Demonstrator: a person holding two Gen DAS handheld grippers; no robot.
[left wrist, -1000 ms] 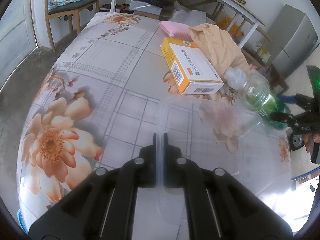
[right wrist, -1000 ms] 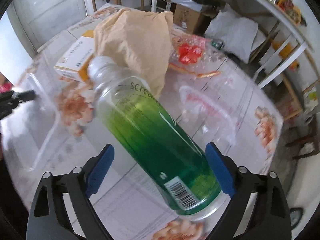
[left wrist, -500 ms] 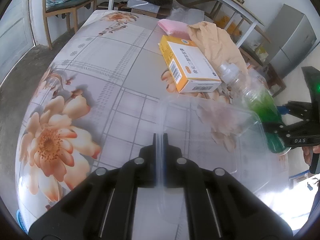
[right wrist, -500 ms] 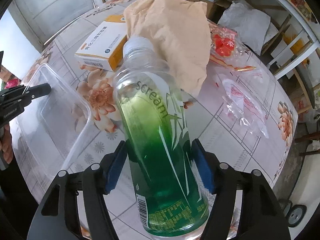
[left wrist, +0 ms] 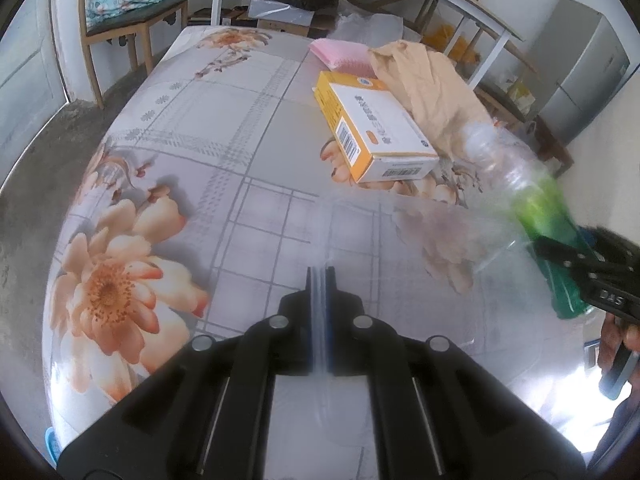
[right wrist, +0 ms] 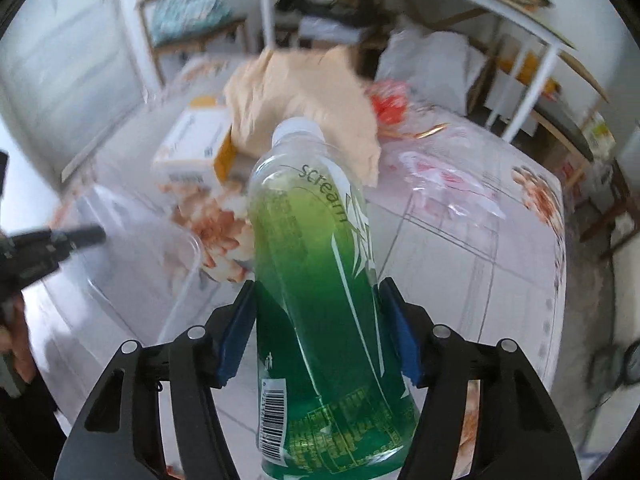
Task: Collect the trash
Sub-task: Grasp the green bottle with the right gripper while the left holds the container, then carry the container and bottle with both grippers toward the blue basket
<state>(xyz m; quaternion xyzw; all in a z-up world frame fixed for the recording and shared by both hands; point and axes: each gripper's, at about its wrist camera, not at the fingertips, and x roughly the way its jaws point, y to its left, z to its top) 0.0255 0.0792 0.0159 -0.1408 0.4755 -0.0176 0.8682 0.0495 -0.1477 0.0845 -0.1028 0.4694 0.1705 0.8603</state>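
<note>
A clear plastic container rests on the flowered table, and my left gripper is shut on its near rim. The same container shows at the left of the right wrist view. A green-tinted bottle with a white cap stands tilted between the blue pads of my right gripper. Its jaws are closing and the pads press on both sides of the bottle. In the left wrist view the bottle hovers blurred at the container's right edge.
An orange and white box lies beyond the container, with a tan crumpled bag and a pink pack behind it. Clear plastic wrappers and a red wrapper lie further right. A wooden chair stands past the table.
My right gripper closed its wide jaws onto the bottle, raised it from lying to nearly upright and carried it toward the container. The left gripper kept still on the rim.
</note>
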